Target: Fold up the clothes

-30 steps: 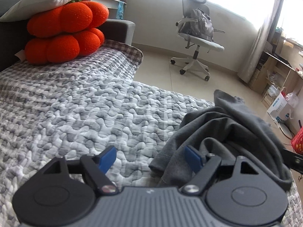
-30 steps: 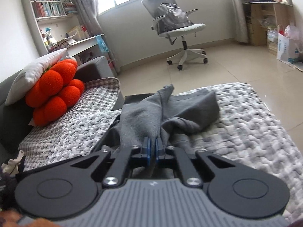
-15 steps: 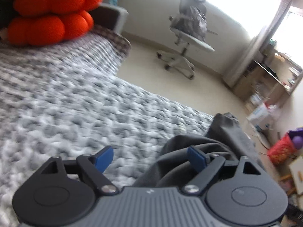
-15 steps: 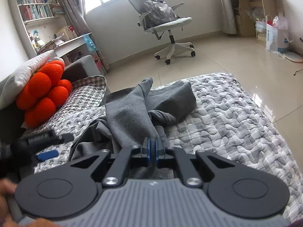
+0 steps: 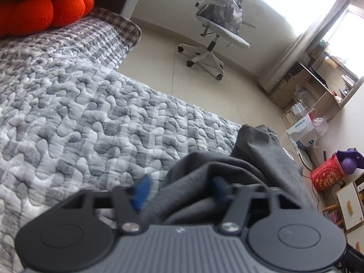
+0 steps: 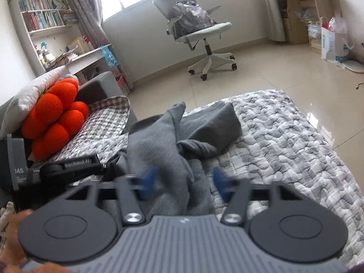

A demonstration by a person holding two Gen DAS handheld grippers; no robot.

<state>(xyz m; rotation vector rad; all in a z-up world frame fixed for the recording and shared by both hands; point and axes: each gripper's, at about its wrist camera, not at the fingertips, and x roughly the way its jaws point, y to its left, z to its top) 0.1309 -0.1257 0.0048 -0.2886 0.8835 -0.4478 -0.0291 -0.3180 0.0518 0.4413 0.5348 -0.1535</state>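
A crumpled dark grey garment (image 5: 261,159) lies on the grey-and-white quilt (image 5: 79,113). In the right wrist view the garment (image 6: 157,141) is a heap running away from me. My left gripper (image 5: 180,187) sits at the garment's near edge. Its jaws are closing with a fold of cloth between the blurred blue pads, and the left pad still stands just off the cloth. My right gripper (image 6: 183,180) is opening, its pads apart on either side of a ridge of cloth. One of the left gripper's black fingers (image 6: 70,166) reaches in from the left.
An orange bobble cushion (image 6: 54,125) and a white pillow (image 6: 34,91) sit at the bed's far left. Beyond the bed are tiled floor and an office chair (image 6: 200,29) with a bag on it. A hand (image 6: 13,227) shows at lower left.
The right jaws were shut on the cloth and have sprung apart. The left gripper has moved in onto the garment, tipped downward, and its jaws have narrowed around a fold.
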